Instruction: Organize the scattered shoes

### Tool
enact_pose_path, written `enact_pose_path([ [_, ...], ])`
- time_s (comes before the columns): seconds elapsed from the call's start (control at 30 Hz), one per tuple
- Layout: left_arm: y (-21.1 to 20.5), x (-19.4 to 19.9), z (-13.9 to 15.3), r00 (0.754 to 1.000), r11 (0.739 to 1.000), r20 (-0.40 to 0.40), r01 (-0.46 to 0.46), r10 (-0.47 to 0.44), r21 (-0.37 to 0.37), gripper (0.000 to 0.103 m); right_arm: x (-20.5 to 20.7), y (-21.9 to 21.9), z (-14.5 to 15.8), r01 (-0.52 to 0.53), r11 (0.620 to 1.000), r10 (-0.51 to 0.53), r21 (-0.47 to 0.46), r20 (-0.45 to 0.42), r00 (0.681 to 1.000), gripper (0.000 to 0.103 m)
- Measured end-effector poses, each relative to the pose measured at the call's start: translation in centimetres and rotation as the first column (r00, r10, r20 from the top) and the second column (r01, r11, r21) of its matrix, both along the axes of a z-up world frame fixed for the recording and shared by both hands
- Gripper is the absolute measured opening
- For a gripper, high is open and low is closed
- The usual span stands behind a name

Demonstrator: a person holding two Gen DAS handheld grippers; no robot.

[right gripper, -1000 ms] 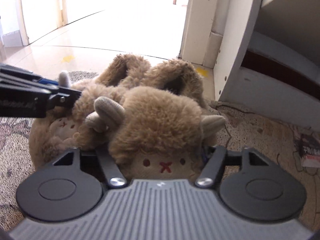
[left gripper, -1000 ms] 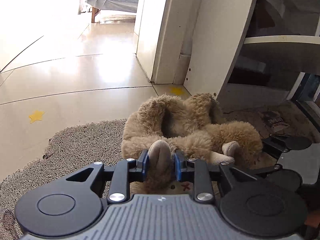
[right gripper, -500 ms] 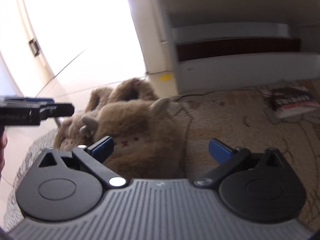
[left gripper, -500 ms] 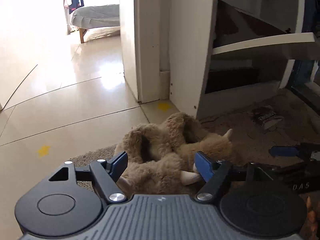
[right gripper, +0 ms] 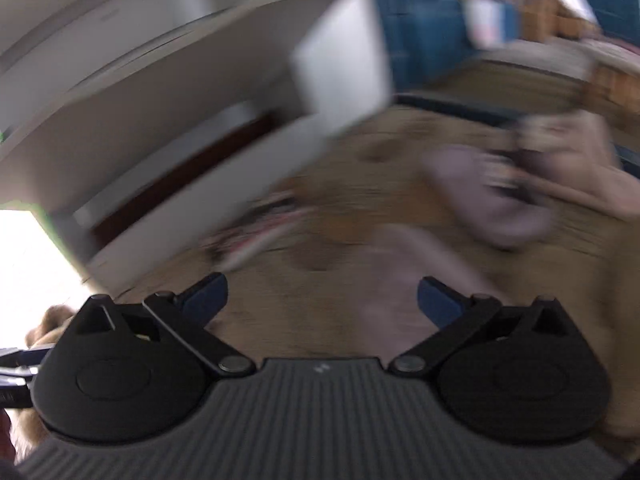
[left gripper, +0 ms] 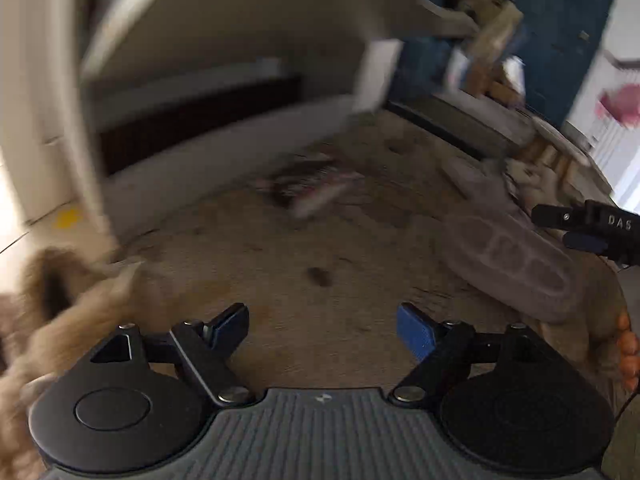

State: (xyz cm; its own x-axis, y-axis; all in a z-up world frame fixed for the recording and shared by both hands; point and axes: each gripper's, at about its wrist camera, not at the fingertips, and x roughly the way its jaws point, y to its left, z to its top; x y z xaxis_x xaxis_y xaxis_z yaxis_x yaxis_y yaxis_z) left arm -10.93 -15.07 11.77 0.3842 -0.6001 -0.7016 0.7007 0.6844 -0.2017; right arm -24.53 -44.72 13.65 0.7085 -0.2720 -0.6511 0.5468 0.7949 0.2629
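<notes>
The pair of fluffy brown animal slippers [left gripper: 60, 312] lies on the mat at the left edge of the left wrist view; a sliver of them [right gripper: 48, 320] shows at the far left of the right wrist view. A grey-pink slipper [left gripper: 516, 256] lies sole-up at the right on the mat, and shows blurred in the right wrist view [right gripper: 492, 196]. My left gripper [left gripper: 322, 328] is open and empty over the bare mat. My right gripper [right gripper: 322, 300] is open and empty; its tip [left gripper: 588, 232] shows next to the grey-pink slipper.
A white shoe cabinet [left gripper: 224, 80] with open low shelves stands behind the brown mat [left gripper: 300, 248]. A dark flat packet [left gripper: 312, 192] lies on the mat near it. A blue door [left gripper: 560, 40] and clutter are at the back right. Both views are motion-blurred.
Both grippers let go of the fluffy slippers, opened wide and swung right, away from the pair. The grey-pink slipper has come into view.
</notes>
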Motion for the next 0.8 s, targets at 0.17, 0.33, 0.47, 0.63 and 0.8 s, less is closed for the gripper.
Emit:
enact_pose_path([
  [0.17,-6.9,-0.7,-1.5,0.99,0.99,-0.008,0.139,-0.139,-0.011,0.084,-3.5,-2.4,-1.3,0.074,0.997,-0.073,0.024,-0.042,0.996,0.103],
  [0.33,-11.1,-0.6,-3.3,0.984,0.988,-0.088,0.154,-0.151,0.017,0.083,-4.3,-3.3,-3.4,0.085,0.989,-0.082,0.121,-0.024,0.996,0.067],
  [0.47,-11.8,-1.0,-3.4,0.988,0.988,-0.064,0.144,-0.141,0.051,0.083,-4.0,-2.9,-4.1,0.091,0.988,-0.087,0.122,-0.037,0.996,0.041],
  [0.63,-10.9,-0.9,-3.0,0.992,0.991,-0.065,0.116,-0.112,0.072,0.083,-4.3,-2.4,-2.9,0.101,0.985,-0.106,0.137,0.026,0.994,0.031],
  [0.8,-7.5,-1.0,-1.5,0.996,0.992,-0.011,0.092,-0.091,0.082,0.083,-1.6,0.4,-0.4,-0.001,0.985,-0.011,0.17,0.073,0.997,0.028],
])
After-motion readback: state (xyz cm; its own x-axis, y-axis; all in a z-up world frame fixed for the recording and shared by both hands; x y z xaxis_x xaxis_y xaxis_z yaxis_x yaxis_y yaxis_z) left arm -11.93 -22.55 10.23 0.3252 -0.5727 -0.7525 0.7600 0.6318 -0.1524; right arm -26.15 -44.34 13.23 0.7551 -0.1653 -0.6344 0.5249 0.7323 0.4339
